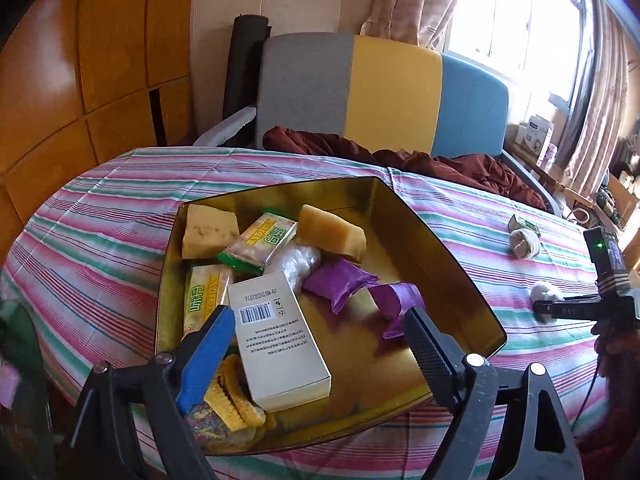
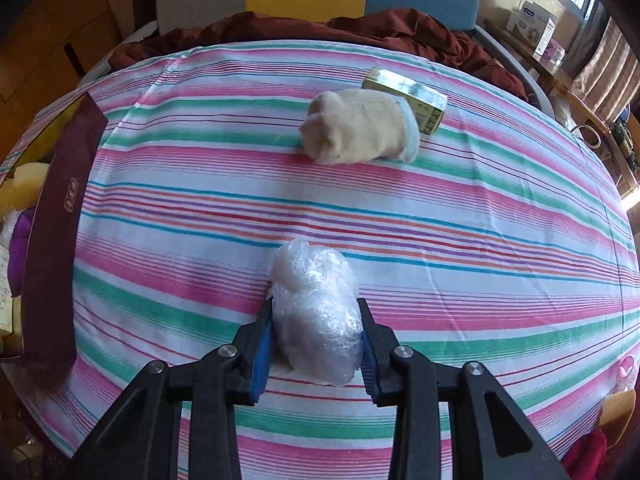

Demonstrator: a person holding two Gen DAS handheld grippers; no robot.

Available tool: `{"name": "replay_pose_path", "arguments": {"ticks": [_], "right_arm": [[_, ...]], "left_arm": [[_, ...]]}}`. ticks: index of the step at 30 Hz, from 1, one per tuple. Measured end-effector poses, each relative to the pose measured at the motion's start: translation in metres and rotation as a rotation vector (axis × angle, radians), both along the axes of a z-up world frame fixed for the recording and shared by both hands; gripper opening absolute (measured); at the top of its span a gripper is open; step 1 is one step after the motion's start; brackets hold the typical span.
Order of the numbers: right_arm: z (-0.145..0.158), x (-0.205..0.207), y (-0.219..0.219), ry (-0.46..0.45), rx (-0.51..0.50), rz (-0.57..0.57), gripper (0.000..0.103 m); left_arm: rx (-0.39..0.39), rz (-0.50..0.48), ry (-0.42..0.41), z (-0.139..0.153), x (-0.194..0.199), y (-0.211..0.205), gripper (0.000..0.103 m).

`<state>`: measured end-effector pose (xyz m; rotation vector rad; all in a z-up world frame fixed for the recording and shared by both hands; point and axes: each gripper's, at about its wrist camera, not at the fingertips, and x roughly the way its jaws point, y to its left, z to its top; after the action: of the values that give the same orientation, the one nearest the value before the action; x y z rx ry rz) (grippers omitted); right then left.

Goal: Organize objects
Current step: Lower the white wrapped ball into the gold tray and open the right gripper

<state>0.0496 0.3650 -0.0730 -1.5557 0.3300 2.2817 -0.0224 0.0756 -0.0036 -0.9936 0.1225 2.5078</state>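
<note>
A striped cloth (image 2: pixel 440 220) in pink, green, blue and white covers the table, smooth with a few soft creases. On it sits a shallow gold metal tray (image 1: pixel 452 264) with shiny walls, maroon on the outside. Inside lie a white cardboard box (image 1: pixel 280 344) with a barcode, two pale yellow spongy blocks (image 1: pixel 208 232), two green-and-yellow snack packets (image 1: pixel 260 244), two purple foil wrappers (image 1: pixel 340 284), a crinkled clear plastic wad (image 1: pixel 294 260) and yellow knitted fabric (image 1: pixel 236 396). The left gripper (image 1: pixel 316 330) hangs above the tray's near side, jaws spread wide around the white box without pressing it. To the tray's right, the right gripper (image 2: pixel 316 316) is clamped on a crumpled clear plastic bundle (image 2: pixel 316 312) resting on the cloth. Farther back lie a rolled cream sock (image 2: pixel 360 130) touching a small green-patterned carton (image 2: pixel 416 100).
</note>
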Motion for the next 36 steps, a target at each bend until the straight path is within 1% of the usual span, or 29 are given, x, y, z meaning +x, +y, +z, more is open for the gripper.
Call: {"name": "replay_pose_path", "arguments": {"ticks": [3, 6, 11, 13, 16, 20, 22, 26, 30, 35, 36], "right_arm": [[0.005, -0.001, -0.014, 0.030, -0.059, 0.030, 0.036], [0.017, -0.004, -0.031, 0.065, -0.053, 0.067, 0.036], [0.053, -0.013, -0.059, 0.174, -0.061, 0.140, 0.036], [0.068, -0.020, -0.074, 0.225, -0.069, 0.191, 0.036], [0.087, -0.025, -0.113, 0.297, -0.096, 0.278, 0.036], [0.101, -0.039, -0.163, 0.351, -0.137, 0.421, 0.036], [0.098, -0.048, -0.189, 0.341, -0.144, 0.483, 0.036], [0.080, -0.064, -0.229, 0.290, -0.143, 0.566, 0.036], [0.058, -0.074, -0.249, 0.238, -0.137, 0.588, 0.037], [0.034, -0.082, -0.255, 0.191, -0.127, 0.576, 0.038], [0.031, -0.081, -0.256, 0.181, -0.127, 0.576, 0.040]], "left_arm": [[0.002, 0.010, 0.003, 0.001, 0.000, -0.002, 0.089], [0.005, 0.021, 0.006, 0.001, 0.001, -0.006, 0.092], [-0.009, 0.049, 0.008, 0.000, 0.000, -0.012, 0.092], [-0.001, 0.060, 0.005, -0.001, -0.002, -0.016, 0.092], [0.007, 0.082, 0.011, 0.001, -0.004, -0.024, 0.092], [0.038, 0.118, 0.024, 0.007, -0.008, -0.042, 0.092], [0.037, 0.144, 0.031, 0.008, -0.011, -0.051, 0.092], [0.034, 0.190, 0.026, 0.007, -0.015, -0.068, 0.092], [0.030, 0.221, 0.008, 0.001, -0.018, -0.080, 0.092], [0.024, 0.226, -0.002, -0.005, -0.018, -0.081, 0.092], [0.023, 0.224, -0.001, -0.006, -0.017, -0.080, 0.092]]}}
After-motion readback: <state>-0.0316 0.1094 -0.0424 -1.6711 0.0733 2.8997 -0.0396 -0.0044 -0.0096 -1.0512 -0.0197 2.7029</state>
